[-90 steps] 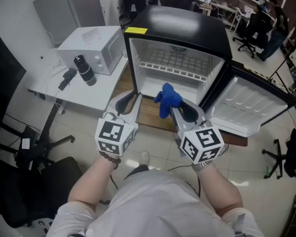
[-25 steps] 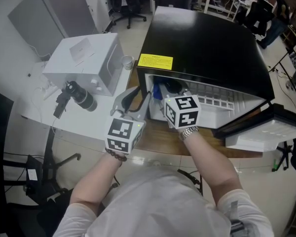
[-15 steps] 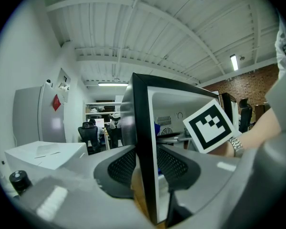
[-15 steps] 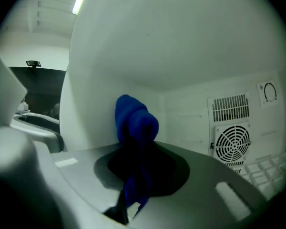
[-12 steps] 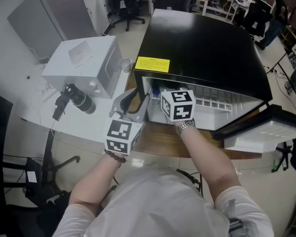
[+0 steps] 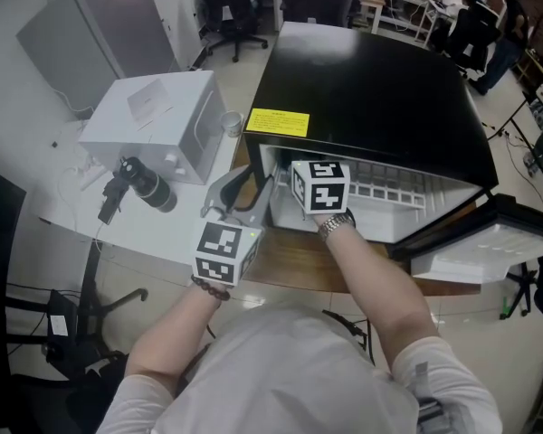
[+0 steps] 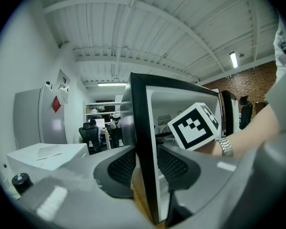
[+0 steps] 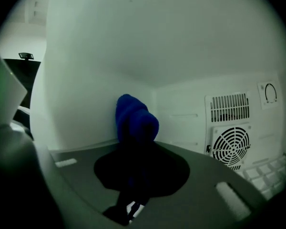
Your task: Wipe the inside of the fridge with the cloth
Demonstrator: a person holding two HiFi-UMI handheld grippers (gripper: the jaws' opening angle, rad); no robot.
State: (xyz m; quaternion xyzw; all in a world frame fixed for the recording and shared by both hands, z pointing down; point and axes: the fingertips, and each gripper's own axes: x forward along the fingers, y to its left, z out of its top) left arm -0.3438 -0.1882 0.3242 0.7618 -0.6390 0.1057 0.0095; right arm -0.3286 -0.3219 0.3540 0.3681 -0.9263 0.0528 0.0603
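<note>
The black mini fridge (image 6: 380,89) stands open, its door (image 6: 489,242) swung out to the right. My right gripper (image 8: 133,140) reaches inside and is shut on the blue cloth (image 8: 134,114), which is pressed to the white left inner wall near the back corner. In the head view only its marker cube (image 6: 319,186) shows; the jaws and the cloth are hidden under the fridge top. My left gripper (image 6: 252,183) straddles the front edge of the fridge's left wall (image 7: 142,142), one pad outside and one inside, both against it.
A white box appliance (image 6: 154,116), a black lens-like cylinder (image 6: 145,181) and a small glass (image 6: 231,120) sit on the white table at left. The fridge rests on a wooden board (image 6: 290,265). Inside are a wire shelf (image 6: 389,183), a fan grille (image 8: 229,144) and a dial (image 8: 270,93).
The right gripper went from in front of the fridge to inside it with the cloth, then slid a little farther back. The left gripper stays at the left wall's edge.
</note>
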